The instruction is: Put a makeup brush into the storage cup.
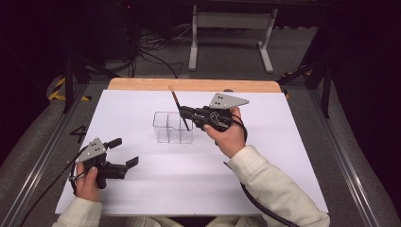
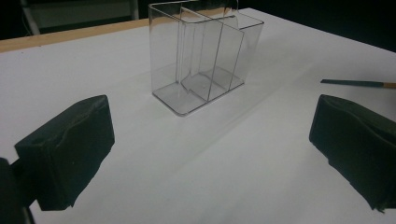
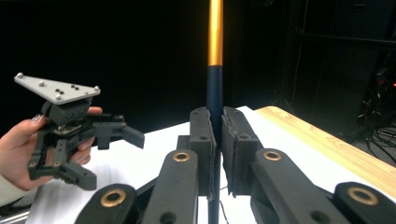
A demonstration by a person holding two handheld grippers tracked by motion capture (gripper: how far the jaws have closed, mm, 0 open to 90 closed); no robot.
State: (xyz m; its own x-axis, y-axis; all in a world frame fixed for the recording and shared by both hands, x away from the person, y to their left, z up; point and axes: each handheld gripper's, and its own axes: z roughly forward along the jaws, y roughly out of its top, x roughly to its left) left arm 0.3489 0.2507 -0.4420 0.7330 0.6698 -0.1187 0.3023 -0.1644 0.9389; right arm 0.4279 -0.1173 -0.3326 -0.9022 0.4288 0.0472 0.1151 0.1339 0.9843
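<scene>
Two tongs, one brush
Right tongs clamp the brush above the clear box mid-tabletop; left tongs gape wide near the front-left corner

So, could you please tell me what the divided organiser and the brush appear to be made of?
The organiser looks like clear, glossy plastic: the table shows through its walls. The brush held in the right claw has a smooth handle, dark below and orange above, probably lacquered wood or plastic.
</scene>
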